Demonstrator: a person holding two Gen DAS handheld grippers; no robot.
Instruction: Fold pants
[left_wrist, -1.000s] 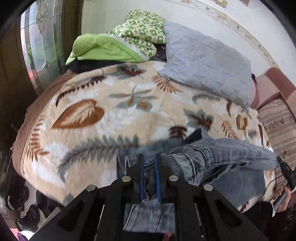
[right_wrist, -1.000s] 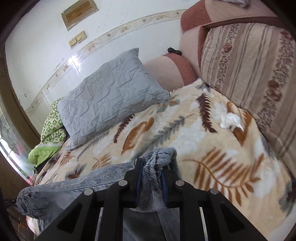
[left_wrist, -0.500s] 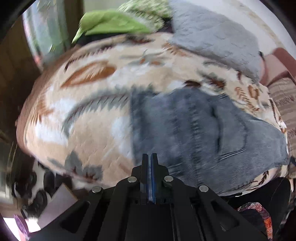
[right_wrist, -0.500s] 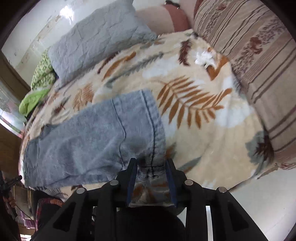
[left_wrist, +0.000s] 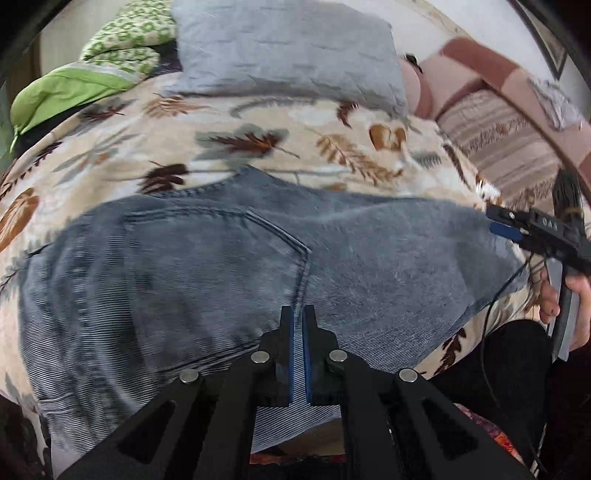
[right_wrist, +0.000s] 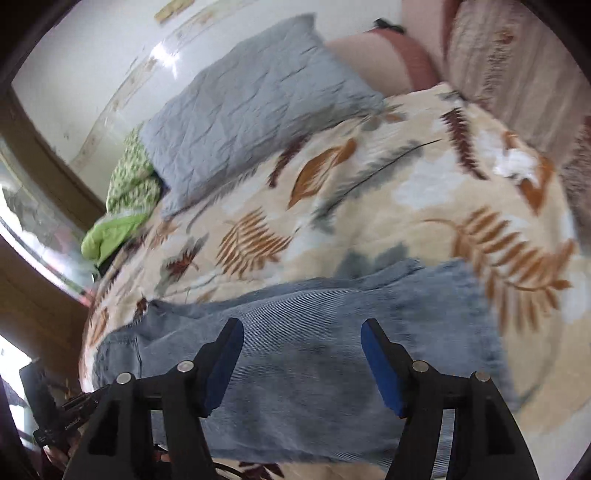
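Left view alone shows the hand (left_wrist: 576, 306) gripping the right gripper (right_wrist: 302, 363), jaws opening, empty, above pants (left_wrist: 221, 266); left gripper (left_wrist: 298, 325) closed, empty. Both views blurred.

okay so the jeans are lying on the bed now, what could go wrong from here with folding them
1. The jeans lie close to the near edge of the leaf-print blanket; a tug toward the person could slide them off.
2. The left claw is shut with no cloth between its pads, so it must open before it can pinch denim.
3. The right claw is opening, nothing pinched; a shallow regrasp may catch only the top layer and skew the fold.
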